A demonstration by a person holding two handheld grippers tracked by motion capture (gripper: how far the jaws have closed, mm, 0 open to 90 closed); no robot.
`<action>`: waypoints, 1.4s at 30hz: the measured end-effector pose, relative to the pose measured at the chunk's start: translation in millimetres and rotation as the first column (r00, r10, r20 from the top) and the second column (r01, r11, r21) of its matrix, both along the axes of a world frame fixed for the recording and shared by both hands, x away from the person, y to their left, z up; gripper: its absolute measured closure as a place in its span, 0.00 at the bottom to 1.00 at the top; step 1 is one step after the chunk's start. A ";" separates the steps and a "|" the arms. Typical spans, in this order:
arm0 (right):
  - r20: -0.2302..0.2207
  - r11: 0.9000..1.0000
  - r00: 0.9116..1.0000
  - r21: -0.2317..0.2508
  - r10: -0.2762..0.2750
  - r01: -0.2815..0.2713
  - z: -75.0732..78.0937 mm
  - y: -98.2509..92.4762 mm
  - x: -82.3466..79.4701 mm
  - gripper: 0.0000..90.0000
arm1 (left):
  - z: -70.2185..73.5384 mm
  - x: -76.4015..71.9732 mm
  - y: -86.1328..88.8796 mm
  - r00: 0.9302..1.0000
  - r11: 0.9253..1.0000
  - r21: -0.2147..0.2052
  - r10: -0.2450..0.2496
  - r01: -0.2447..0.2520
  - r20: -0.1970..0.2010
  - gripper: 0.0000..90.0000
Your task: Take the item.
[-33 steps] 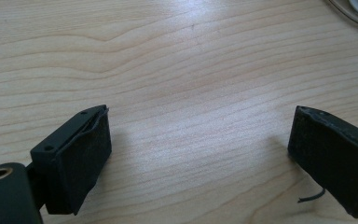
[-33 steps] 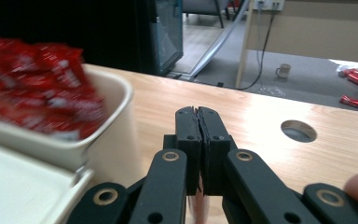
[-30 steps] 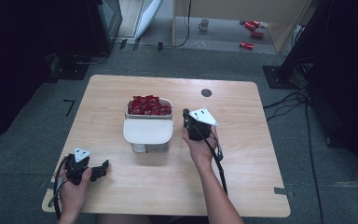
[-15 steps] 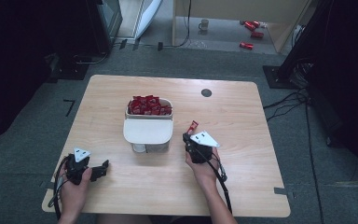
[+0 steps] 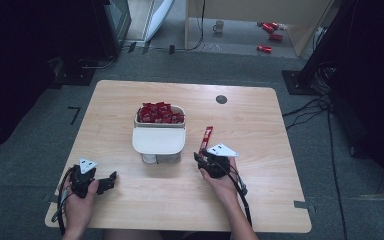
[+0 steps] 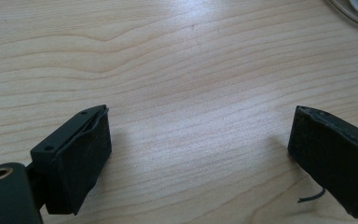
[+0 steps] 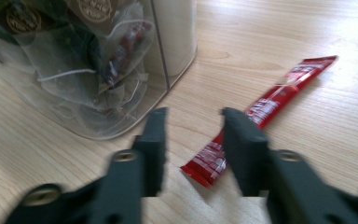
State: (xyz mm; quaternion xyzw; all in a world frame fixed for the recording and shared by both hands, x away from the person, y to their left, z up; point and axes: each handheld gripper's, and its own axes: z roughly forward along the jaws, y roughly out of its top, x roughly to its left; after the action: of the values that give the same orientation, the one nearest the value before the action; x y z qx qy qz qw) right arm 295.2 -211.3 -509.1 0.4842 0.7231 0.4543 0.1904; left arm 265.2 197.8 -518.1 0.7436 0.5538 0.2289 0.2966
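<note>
red sachet [image 7: 265, 105], long and slim with white print, lies flat on the counter [image 5: 260, 125]; right tool [image 7: 193, 140], jaws just opened, hides its near end; lettering blurred.

**Your right gripper came down and let go of the red sachet**

One second ago you held your right gripper [image 5: 201, 159] high beside the container [image 5: 159, 142], at the level of its red packets. Since then you brought it down and toward yourself, to the table [image 5: 260, 115] on the right of the container. Half a second ago the red sachet [image 5: 206, 138] was still between the jaws. These have just been opening, and now the sachet lies flat on the wood, its near end between the open jaws, not pressed.
</note>
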 end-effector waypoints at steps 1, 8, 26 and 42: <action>0.002 1.000 1.000 0.005 -0.006 0.006 1.3 -1.1 -0.4 0.55 | 0.0 0.0 0.0 1.000 1.000 0.000 0.000 0.000 0.000 0.07; 0.000 0.999 0.999 -0.009 -0.036 0.036 11.2 -16.6 -4.8 0.21 | 0.0 0.0 0.0 1.000 1.000 0.000 0.000 0.000 0.000 0.07; -0.007 0.993 0.995 -0.065 -0.099 0.098 16.9 -86.5 -27.2 0.00 | 0.0 0.0 0.0 1.000 1.000 0.000 0.000 0.000 0.000 0.07; -0.056 0.968 0.970 -0.102 -0.236 0.230 0.1 -160.6 -57.5 0.00 | 0.0 0.0 0.0 1.000 1.000 0.001 0.000 0.000 0.000 0.07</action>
State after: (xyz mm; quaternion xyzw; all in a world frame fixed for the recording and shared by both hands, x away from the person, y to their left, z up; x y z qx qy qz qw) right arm 237.7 -371.9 -509.0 0.5714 0.6879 0.3774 0.2406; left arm 265.3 197.8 -518.1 0.7437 0.5537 0.2291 0.2965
